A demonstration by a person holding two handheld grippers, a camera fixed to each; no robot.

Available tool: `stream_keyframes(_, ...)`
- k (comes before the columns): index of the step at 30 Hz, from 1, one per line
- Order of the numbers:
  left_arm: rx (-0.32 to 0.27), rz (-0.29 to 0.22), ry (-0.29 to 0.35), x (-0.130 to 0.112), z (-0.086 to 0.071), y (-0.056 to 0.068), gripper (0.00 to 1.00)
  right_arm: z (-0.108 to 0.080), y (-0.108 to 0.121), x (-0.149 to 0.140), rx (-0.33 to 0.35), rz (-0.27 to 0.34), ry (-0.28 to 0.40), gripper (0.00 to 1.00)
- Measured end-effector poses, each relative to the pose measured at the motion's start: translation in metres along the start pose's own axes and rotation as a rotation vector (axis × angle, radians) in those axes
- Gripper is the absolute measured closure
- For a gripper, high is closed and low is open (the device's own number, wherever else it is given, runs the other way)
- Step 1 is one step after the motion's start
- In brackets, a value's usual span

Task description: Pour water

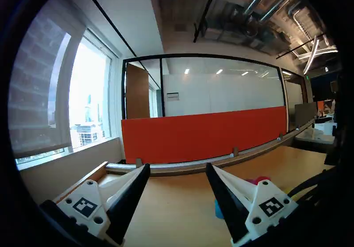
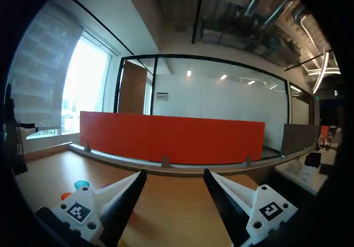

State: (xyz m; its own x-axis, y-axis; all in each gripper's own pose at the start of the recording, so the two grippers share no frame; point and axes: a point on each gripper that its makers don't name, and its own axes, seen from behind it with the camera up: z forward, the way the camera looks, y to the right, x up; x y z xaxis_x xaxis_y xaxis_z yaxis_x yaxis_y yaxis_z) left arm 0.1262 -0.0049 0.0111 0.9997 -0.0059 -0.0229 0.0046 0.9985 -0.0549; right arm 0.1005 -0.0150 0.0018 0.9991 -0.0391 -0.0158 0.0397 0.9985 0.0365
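Nearest to us, the left hand-held gripper (image 1: 177, 165) has its jaws spread wide with nothing between them, and the right hand-held gripper (image 2: 174, 171) is just as wide open and just as empty, so no vessel is in hand and the pouring has not begun. Both hang low over the wooden counter (image 1: 177, 216). The only candidates we can find for the task's things are some small coloured pieces on it: pink, blue and yellow ones (image 1: 259, 179) sit half hidden behind one finger of the left gripper. In the right gripper view a teal one (image 2: 82, 184) and an orange one (image 2: 65, 196) peek out beside a finger. We cannot tell whether any of them is a cup or a jug, or whether any holds water. That is the main risk as we judge it: because they sit off to the side and behind the fingers, a reach made half blind could knock one over or close on a rim off-centre. A vessel gripped like that could slip or tip when lifted and spill across the wood. With both grippers close together and aimed the same way, they could also bump each other. Farther back stands the orange divider (image 1: 203, 134), and beyond it a bright window (image 1: 88, 101).
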Motion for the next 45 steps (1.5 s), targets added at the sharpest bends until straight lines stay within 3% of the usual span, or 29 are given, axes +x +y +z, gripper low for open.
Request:
stream_keyframes(3, -0.006, -0.007, -0.012, 0.009, 0.004, -0.001, 0.08, 0.001, 0.0, 0.012, 0.001, -0.002, 0.006, 0.01)
stream_keyframes(11, -0.037, -0.021, -0.037, 0.008, 0.012, 0.003, 0.08, 0.005, -0.003, 0.008, 0.008, -0.007, -0.01, 0.01)
stream_keyframes(20, -0.09, 0.007, -0.08, -0.003, 0.02, 0.007, 0.08, 0.009, -0.013, 0.015, 0.062, -0.041, -0.014, 0.01)
stream_keyframes(29, -0.179, 0.051, -0.113, -0.005, 0.025, 0.02, 0.08, 0.012, -0.033, 0.025, 0.165, -0.126, -0.027, 0.01)
stream_keyframes(38, -0.256, 0.09, -0.135, -0.001, 0.027, 0.028, 0.08, 0.006, -0.068, 0.019, 0.32, -0.236, -0.066, 0.0)
stream_keyframes(45, -0.331, 0.078, -0.154, -0.002, 0.028, 0.041, 0.08, 0.005, -0.083, 0.016, 0.402, -0.258, -0.098, 0.0)
